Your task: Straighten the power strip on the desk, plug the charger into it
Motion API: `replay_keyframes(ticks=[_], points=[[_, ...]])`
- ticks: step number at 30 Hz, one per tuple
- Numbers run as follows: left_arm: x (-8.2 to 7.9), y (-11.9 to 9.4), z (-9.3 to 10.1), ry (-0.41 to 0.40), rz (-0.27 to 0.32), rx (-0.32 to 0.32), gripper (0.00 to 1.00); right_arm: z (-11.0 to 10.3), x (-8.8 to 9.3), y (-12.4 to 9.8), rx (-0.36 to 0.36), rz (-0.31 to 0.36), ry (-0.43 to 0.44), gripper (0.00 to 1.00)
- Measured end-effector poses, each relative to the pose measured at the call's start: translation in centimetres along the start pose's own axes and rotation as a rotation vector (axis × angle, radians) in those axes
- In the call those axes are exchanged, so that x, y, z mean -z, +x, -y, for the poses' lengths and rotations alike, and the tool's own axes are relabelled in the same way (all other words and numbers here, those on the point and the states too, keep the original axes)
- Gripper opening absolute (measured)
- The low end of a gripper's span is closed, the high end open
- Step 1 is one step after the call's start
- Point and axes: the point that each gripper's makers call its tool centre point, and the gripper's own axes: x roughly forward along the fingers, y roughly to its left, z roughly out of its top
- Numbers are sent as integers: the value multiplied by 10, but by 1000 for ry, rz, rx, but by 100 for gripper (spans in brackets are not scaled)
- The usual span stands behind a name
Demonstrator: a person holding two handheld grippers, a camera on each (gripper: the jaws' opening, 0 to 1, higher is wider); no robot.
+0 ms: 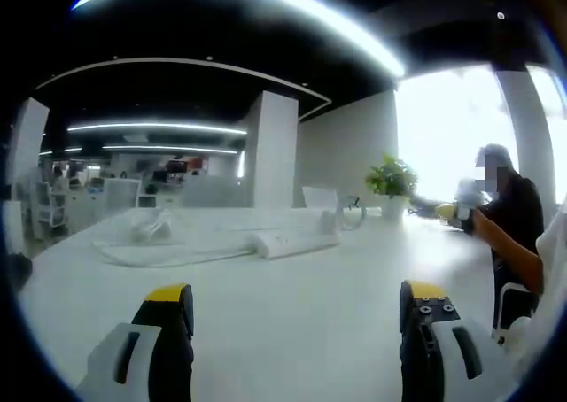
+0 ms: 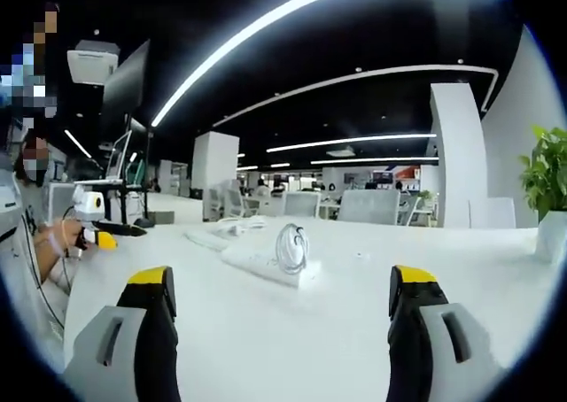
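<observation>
A white power strip lies on the white desk, at an angle to the desk's edges, and its cord trails off to the left. Behind the cord sits a small white object, too blurred to name. My left gripper is open and empty, well short of the strip. In the right gripper view the power strip lies ahead with a loop of cable standing on it. My right gripper is open and empty, just short of it.
A person at the desk's right end holds the other gripper. A potted plant stands near the window. At the left of the right gripper view is a person's hand with a gripper, and monitors stand behind it.
</observation>
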Motion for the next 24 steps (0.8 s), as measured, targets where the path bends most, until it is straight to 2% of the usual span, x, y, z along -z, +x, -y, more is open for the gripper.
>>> replay_keyframes(ticks=[14,24], points=[[0,0,-1,-3,1,-3,99,-5,19,-10,26,-30,-8,100],[1,-1,-3,-7,2,-9,99,-12,22,-10,25,-34,-10,100]])
